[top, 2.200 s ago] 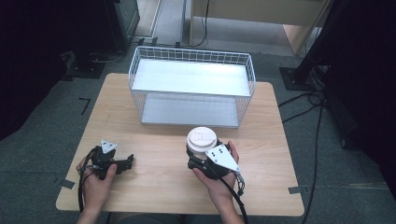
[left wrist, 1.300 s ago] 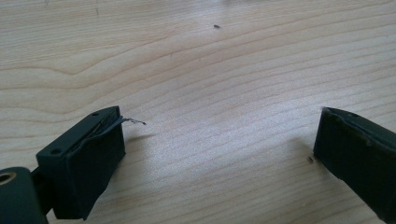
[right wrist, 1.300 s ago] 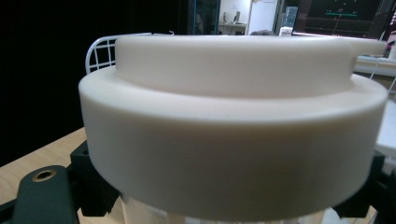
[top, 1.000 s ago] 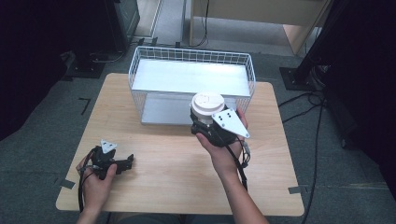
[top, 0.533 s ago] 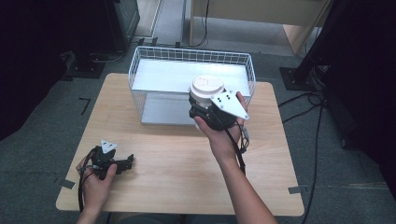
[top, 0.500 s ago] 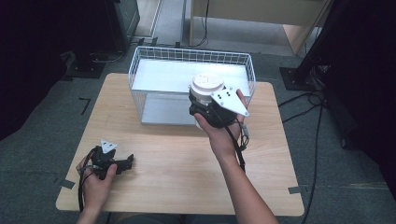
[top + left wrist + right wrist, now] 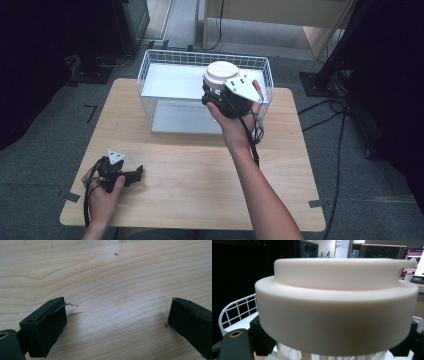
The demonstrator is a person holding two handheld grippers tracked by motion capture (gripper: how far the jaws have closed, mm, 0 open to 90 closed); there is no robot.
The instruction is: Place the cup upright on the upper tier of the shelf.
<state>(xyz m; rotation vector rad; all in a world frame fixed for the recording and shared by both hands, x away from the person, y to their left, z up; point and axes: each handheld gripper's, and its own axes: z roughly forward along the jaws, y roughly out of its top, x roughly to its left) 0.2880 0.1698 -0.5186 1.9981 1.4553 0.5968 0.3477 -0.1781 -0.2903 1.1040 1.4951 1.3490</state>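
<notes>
Right now you are holding the right tongs (image 7: 216, 91) clamped on a round cream-white plastic container with a stepped lid (image 7: 220, 75), lifted above the near wall of the white wire basket (image 7: 165, 95) at the far side of the pale wooden table (image 7: 200, 170). Close up, the lid (image 7: 337, 302) is sitting between the black jaws. Your left tongs (image 7: 131, 175) are resting on the table near its front left corner, jaws standing wide apart with nothing between them.
</notes>
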